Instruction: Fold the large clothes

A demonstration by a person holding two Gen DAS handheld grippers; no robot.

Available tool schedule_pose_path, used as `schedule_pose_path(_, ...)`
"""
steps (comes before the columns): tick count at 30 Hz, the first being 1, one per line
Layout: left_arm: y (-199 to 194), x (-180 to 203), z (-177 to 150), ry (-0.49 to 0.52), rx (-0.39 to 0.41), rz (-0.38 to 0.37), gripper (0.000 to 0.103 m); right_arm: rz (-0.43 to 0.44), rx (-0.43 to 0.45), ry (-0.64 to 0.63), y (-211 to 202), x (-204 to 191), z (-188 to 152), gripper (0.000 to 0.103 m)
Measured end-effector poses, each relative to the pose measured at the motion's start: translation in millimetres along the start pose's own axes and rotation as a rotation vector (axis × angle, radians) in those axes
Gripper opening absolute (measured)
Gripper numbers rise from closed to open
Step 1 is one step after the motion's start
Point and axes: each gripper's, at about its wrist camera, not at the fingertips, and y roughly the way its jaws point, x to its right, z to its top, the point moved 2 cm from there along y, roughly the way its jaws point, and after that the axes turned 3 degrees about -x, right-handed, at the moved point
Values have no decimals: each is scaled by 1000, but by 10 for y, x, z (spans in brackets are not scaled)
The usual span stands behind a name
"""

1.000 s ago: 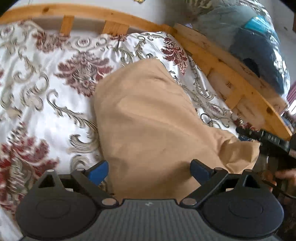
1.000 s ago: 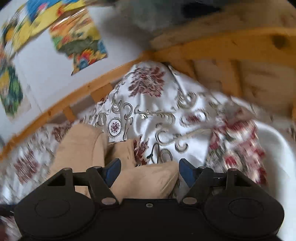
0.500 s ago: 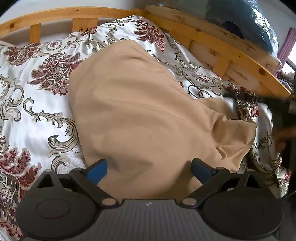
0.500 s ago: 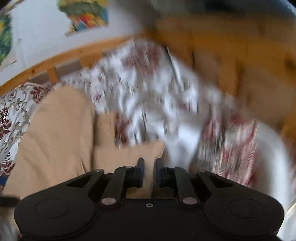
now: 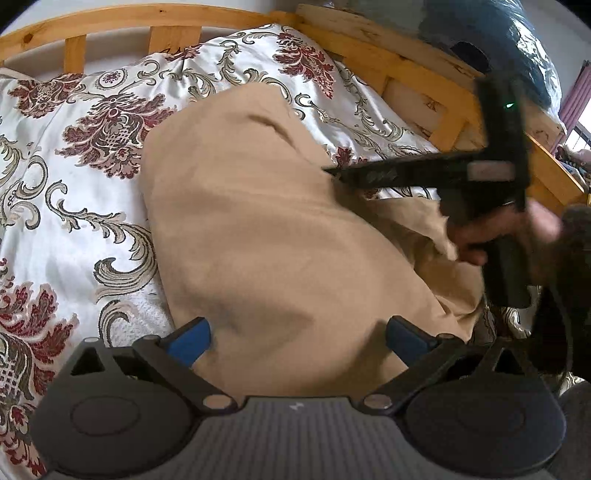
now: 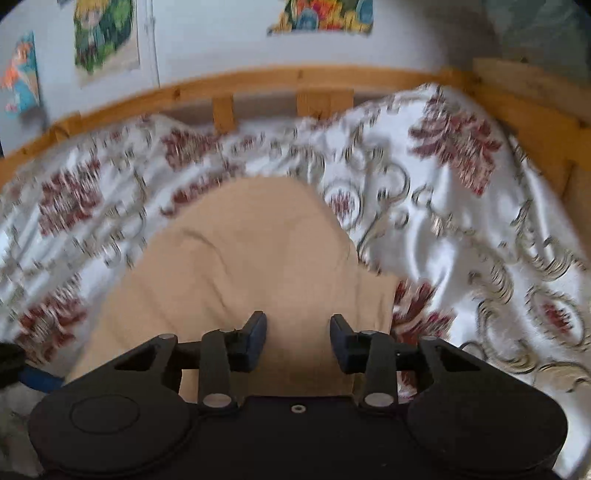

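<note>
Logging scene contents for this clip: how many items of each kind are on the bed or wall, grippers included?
Tan garments: 1
Floral bedspreads: 1
Wall posters: 3
Grippers, left gripper and right gripper: 2
Total: 7

- You are in a bedroom of a home: a bed with a pine frame [image 6: 258, 79] of slatted rails fills both views.
- You see a satin bedspread [image 5: 74, 177] with dark red damask flowers and grey scrolls covering the mattress.
- You face a pale wall with colourful cartoon posters [image 6: 105, 37] stuck on it.
- You have stuffed plastic bags of bedding [image 5: 517, 48] piled beyond the rail, and a pink curtain [image 5: 574, 92] by a bright window.
</note>
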Motion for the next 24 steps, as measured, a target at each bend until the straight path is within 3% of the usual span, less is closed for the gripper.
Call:
schedule_pose_path(3,5,21,-14,21,-3,1,103,-26,-45,55,227,122,-166,40)
schedule_pose_path(8,3,8,-19,24,-4,-3,103,-31,-19,46,166,121,-206,40)
schedule_pose_path(12,5,-32,-23,2,-8,-16,103,-22,114,-57,-170,-66,122,40)
schedule_pose_path(15,0,-23,-22,1,-8,-12,103,90,175,-138,-266,-313,375,44)
schedule_pose_path(17,-7,-26,-27,-2,-9,-13,103,127,137,-209,-122,-493,439,47)
schedule_pose_path(20,-16,-56,-46,-28,-14,-14,103,91,27,-273,269,-611,365,48)
schedule_pose_path(24,-7,-117,-63,-62,-23,-30,103,146,-20,-81,515,-367,275,57)
